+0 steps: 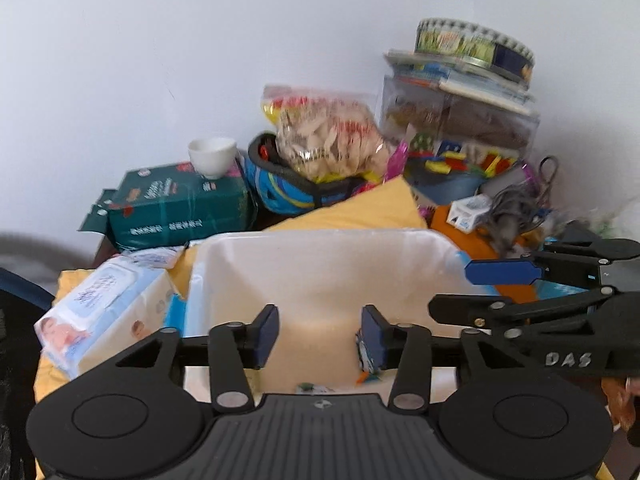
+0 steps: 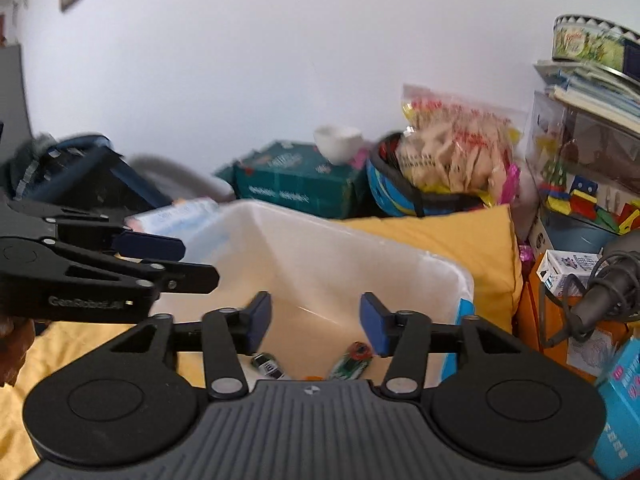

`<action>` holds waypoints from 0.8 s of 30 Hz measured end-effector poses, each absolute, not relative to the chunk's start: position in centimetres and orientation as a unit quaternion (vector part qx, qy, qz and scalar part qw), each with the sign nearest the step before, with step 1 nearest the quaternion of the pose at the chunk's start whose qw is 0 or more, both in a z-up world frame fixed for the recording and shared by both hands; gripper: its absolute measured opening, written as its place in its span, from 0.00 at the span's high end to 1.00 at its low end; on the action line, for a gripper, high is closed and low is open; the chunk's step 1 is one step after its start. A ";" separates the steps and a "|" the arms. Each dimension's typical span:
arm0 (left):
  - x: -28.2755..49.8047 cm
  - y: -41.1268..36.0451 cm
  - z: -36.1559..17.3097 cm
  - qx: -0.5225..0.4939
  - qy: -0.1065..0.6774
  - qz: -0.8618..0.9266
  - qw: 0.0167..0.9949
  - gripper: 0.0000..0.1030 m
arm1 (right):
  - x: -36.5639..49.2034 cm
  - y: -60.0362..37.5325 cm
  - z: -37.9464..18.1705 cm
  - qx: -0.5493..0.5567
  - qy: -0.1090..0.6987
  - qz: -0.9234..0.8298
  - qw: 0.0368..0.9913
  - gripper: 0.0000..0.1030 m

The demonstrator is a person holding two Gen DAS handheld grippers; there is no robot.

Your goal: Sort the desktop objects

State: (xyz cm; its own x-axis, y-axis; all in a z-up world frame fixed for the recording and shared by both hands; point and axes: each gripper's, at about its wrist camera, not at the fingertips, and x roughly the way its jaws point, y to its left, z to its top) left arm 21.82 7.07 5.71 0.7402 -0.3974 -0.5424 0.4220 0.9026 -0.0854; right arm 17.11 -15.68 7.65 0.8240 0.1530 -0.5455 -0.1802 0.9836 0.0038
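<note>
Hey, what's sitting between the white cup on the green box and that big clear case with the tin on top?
In the left wrist view, a blue helmet holding a bag of snacks lies between the white cup and the clear case.

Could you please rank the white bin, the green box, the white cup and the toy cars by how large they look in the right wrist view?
1. White bin, though it is nearest the camera.
2. Green box.
3. White cup.
4. Toy cars in the bin; partly hidden behind the gripper, so their place against the cup is unsure.
</note>
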 end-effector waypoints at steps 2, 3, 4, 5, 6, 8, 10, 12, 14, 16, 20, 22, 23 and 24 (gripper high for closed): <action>19.7 8.0 5.7 0.024 0.279 -0.212 0.936 0.33 | 15.0 -15.7 7.9 -0.037 0.268 0.100 0.957 0.37; 18.7 8.4 5.5 0.027 0.279 -0.207 0.937 0.32 | 14.2 -15.7 7.9 -0.048 0.268 0.107 0.956 0.36; 17.7 8.8 5.1 0.030 0.286 -0.202 0.936 0.32 | 13.5 -15.7 7.7 -0.058 0.271 0.113 0.954 0.36; 17.2 9.0 4.6 0.033 0.296 -0.200 0.934 0.32 | 12.6 -15.9 7.4 -0.065 0.276 0.116 0.952 0.36; 16.3 9.3 3.9 0.037 0.310 -0.200 0.929 0.32 | 11.8 -16.0 7.0 -0.069 0.283 0.124 0.949 0.36; 14.9 9.4 2.1 0.047 0.338 -0.199 0.919 0.32 | 10.5 -16.4 5.7 -0.068 0.303 0.136 0.941 0.36; 13.4 9.3 0.0 0.058 0.374 -0.201 0.904 0.32 | 9.2 -16.4 4.0 -0.065 0.337 0.153 0.927 0.36; 11.6 8.9 -1.9 0.070 0.399 -0.204 0.891 0.32 | 7.6 -16.2 2.2 -0.053 0.361 0.167 0.916 0.41; 9.9 8.4 -3.0 0.079 0.414 -0.213 0.882 0.32 | 6.2 -15.7 0.5 -0.049 0.391 0.175 0.902 0.52; 8.7 7.8 -3.6 0.082 0.424 -0.224 0.874 0.32 | 5.4 -14.9 -1.2 -0.064 0.418 0.170 0.890 0.57; 6.5 6.6 -5.2 0.087 0.441 -0.243 0.859 0.32 | 3.7 -12.9 -3.2 -0.102 0.429 0.187 0.878 0.60; 5.5 6.2 -5.7 0.095 0.445 -0.252 0.854 0.32 | 3.4 -12.4 -3.3 -0.100 0.425 0.190 0.879 0.60; 5.1 6.0 -5.9 0.099 0.447 -0.257 0.851 0.32 | 3.5 -12.3 -3.3 -0.096 0.424 0.188 0.881 0.60; 4.8 5.8 -6.0 0.101 0.448 -0.260 0.850 0.32 | 3.5 -12.2 -3.4 -0.095 0.423 0.188 0.881 0.60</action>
State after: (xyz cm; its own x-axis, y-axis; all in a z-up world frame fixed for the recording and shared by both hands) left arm 4.80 5.85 -5.99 0.4639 -0.3515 -0.8132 0.5328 0.8440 -0.0609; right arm 3.47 -12.23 -3.38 0.5713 0.2509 -0.7815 -0.4124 0.9110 -0.0090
